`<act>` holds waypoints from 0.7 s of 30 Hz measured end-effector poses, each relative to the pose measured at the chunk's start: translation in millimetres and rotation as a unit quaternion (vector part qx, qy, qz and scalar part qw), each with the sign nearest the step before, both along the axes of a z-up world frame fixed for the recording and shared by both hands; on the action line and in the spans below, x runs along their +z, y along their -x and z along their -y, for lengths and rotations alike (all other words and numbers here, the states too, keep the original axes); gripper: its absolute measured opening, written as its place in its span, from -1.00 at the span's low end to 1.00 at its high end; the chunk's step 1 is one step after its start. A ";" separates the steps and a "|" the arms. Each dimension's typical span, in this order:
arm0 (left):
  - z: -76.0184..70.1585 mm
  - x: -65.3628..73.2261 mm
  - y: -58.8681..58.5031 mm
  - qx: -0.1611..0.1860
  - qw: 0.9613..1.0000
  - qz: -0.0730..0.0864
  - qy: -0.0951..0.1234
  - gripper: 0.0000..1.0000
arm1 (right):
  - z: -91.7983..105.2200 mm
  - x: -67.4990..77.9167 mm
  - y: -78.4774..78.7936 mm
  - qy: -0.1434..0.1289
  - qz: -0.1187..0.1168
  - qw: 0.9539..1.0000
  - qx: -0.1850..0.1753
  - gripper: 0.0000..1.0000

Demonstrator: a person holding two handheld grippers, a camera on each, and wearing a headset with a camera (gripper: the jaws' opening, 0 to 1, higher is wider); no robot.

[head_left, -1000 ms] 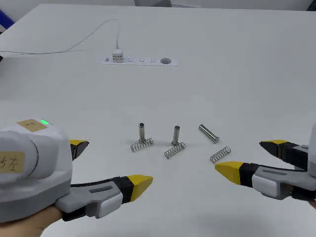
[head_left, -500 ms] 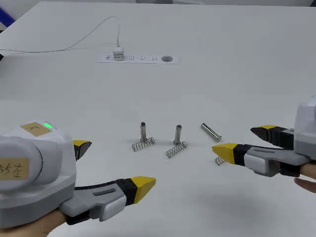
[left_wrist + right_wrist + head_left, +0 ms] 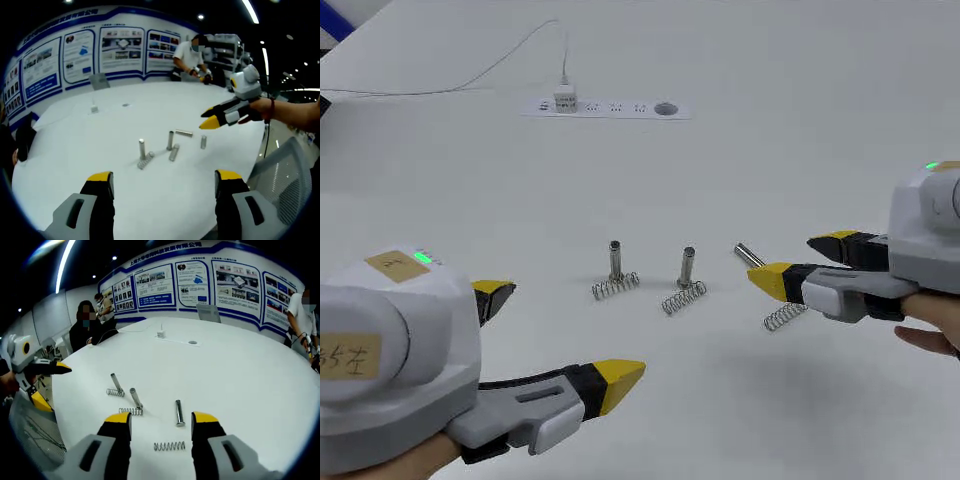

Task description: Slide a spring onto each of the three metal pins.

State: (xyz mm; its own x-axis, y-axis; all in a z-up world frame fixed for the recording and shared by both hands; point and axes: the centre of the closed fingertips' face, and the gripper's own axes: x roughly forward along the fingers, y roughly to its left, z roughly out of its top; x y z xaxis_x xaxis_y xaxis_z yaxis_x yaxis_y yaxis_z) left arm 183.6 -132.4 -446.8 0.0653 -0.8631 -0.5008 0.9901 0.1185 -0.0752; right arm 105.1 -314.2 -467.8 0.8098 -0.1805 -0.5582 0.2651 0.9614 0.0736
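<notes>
Two metal pins stand upright on the white table, the left pin (image 3: 615, 258) and the middle pin (image 3: 687, 266). A spring lies at each one's foot, the left spring (image 3: 615, 287) and the middle spring (image 3: 683, 297). A third pin (image 3: 748, 255) lies flat, partly behind my right gripper's fingertip. The third spring (image 3: 785, 316) lies just below that gripper. My right gripper (image 3: 800, 260) is open and hovers over the lying pin (image 3: 178, 412) and its spring (image 3: 169, 446). My left gripper (image 3: 560, 335) is open and empty at the near left, well short of the pins (image 3: 142, 148).
A white power strip (image 3: 605, 107) with a plugged-in cable lies at the far side of the table. People sit and stand beyond the table edge (image 3: 92, 320). Bare table surface surrounds the pins.
My right gripper has moved away from me and slightly left, from beside the right spring to over the lying pin. The left gripper has held roughly still. The head camera shifted.
</notes>
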 end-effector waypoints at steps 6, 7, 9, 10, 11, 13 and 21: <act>2.5 0.4 -0.1 0.000 1.000 -0.003 0.005 0.68 | 7.4 -7.2 -10.6 -0.005 -0.001 1.000 0.002 -0.17; 3.1 0.0 0.0 0.000 1.000 -0.006 0.006 0.68 | 9.1 -8.8 -12.7 -0.006 0.000 1.000 0.001 -0.19; 4.1 -0.5 0.3 -0.001 1.000 -0.009 0.007 0.67 | 12.1 -11.1 -15.7 -0.005 -0.002 1.000 0.001 -0.23; 4.6 -0.7 0.6 -0.001 1.000 -0.011 0.007 0.67 | 14.4 -12.6 -17.8 -0.004 -0.003 1.000 0.002 -0.26; 4.8 -0.7 0.8 -0.002 1.000 -0.011 0.008 0.67 | 15.9 -13.5 -19.3 -0.003 -0.003 1.000 0.002 -0.28; 5.5 -0.5 1.4 -0.003 1.000 -0.012 0.009 0.67 | 20.0 -16.4 -23.0 0.000 -0.005 1.000 0.003 -0.33; 7.0 -4.2 1.6 -0.003 1.000 -0.015 0.012 0.67 | 30.5 -29.8 -36.1 0.004 -0.016 1.000 0.007 -0.43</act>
State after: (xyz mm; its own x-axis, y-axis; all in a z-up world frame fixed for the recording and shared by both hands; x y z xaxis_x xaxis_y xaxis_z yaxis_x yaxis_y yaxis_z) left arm 182.0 -139.4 -451.0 0.0455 -0.8754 -0.4812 0.9882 0.1101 -0.1068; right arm 141.2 -344.6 -497.5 0.7943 -0.1739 -0.5822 0.2530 0.9658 0.0567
